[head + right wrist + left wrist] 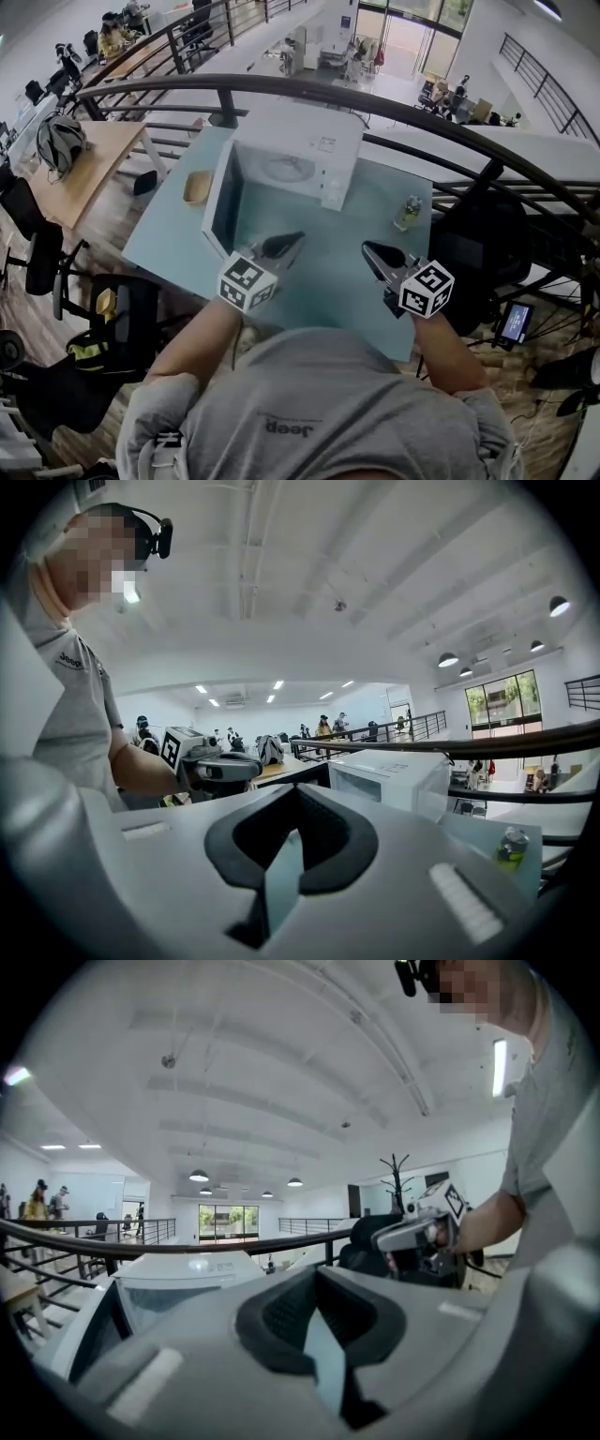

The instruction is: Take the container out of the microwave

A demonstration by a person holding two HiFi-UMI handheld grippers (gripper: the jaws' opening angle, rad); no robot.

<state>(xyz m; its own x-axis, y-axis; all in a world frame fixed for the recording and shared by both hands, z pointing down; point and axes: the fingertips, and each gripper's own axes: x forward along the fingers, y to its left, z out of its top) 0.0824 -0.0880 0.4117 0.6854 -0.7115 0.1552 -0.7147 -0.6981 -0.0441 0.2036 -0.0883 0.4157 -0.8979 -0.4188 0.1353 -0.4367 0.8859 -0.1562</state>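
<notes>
Left gripper [292,240]: jaws drawn together to a single dark point, nothing between them. The right gripper [371,249] is the same, closed and empty. In each gripper's own view only a thin sliver of the table shows through the pads. Both are held close to the person's body over the near part of the table [319,281], tips aimed forward at the microwave [300,150] but well short of it. I read this as a resting or ready posture, not a reach.

The microwave stands at the far side of the table with its door [222,202] swung wide to the left, probably so the mouth is free for a straight pull. Its cavity cannot be seen from above. A shallow tan container [197,186] lies on the table just left of the open door, outside the oven. I take it for the task's thing, and if so the job looks done or nearly so. A small can [410,211] stands well apart on the right, clear of any path.

The table top is pale teal, smooth and mostly bare. A dark curved railing [375,103] runs right behind it, with an open office floor below. A wooden desk [94,164] and black chairs [42,253] sit to the left, under a white ceiling with pendant lamps
</notes>
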